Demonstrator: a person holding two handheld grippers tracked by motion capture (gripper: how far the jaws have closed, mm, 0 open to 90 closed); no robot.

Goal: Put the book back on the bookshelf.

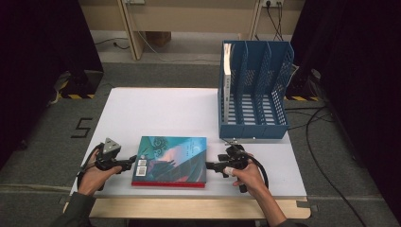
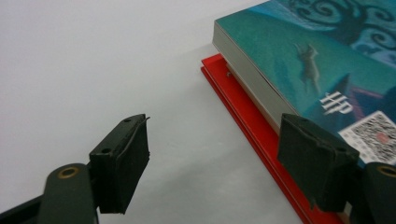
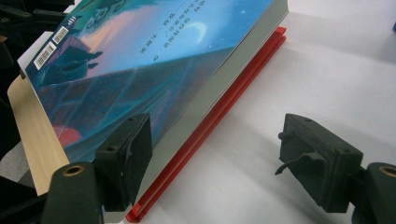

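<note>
Book [image 1: 171,160] lying flat on red folder [image 1: 168,184], at table's [image 1: 156,111] 6 o'clock. Left gripper [image 1: 133,163] at book's 9, right gripper [image 1: 209,166] at its 3, both spread, pinching nothing. Step: bracketing edges. Next: closing both, lifting toward blue file rack [image 1: 254,90] at 1 o'clock.

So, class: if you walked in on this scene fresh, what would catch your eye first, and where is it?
First the teal-covered book, lying flat on a red base at the white table's near edge. An open gripper flanks it on each side: left gripper, right gripper. Behind, at the right, stands a blue file rack.
</note>
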